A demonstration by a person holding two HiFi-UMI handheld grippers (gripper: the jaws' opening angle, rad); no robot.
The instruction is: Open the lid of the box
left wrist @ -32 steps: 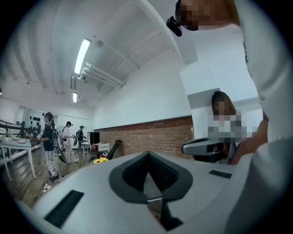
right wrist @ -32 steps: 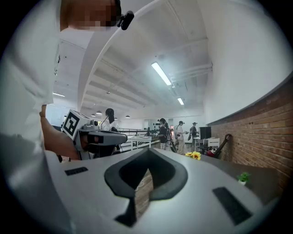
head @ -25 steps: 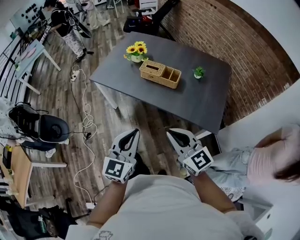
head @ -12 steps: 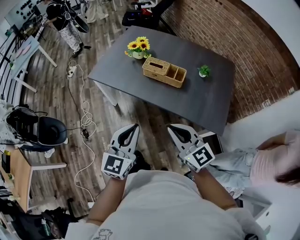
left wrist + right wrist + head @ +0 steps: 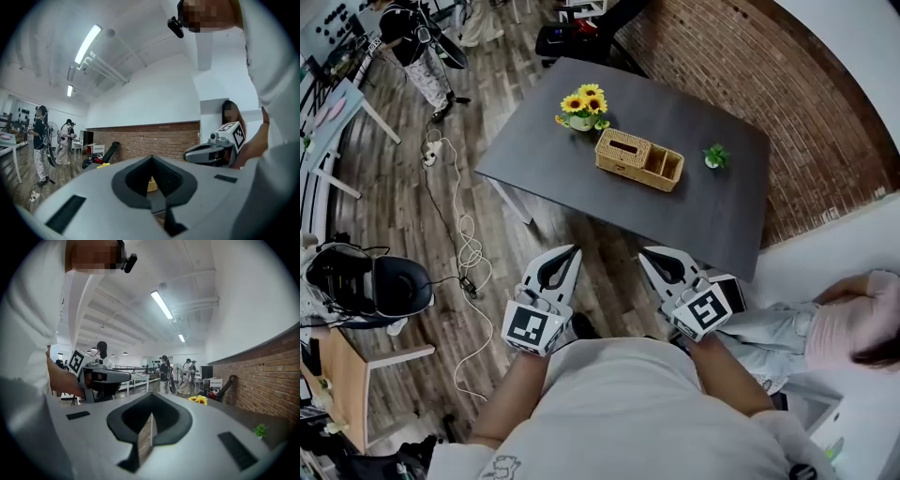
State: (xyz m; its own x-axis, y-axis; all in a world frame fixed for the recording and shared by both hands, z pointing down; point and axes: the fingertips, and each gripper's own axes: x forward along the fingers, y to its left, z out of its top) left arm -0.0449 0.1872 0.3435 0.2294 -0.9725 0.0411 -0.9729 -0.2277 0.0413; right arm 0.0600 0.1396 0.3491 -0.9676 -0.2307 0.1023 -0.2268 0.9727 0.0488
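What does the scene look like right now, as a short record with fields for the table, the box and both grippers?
table: dark grey table, ahead of the person
box: woven box near the table's middle, lid looks down
beside box: sunflower pot at its left, small green plant at its right
left gripper: fingers together, nothing between them, well short of the table
right gripper: fingers together, nothing between them, well short of the table
task progress: box untouched
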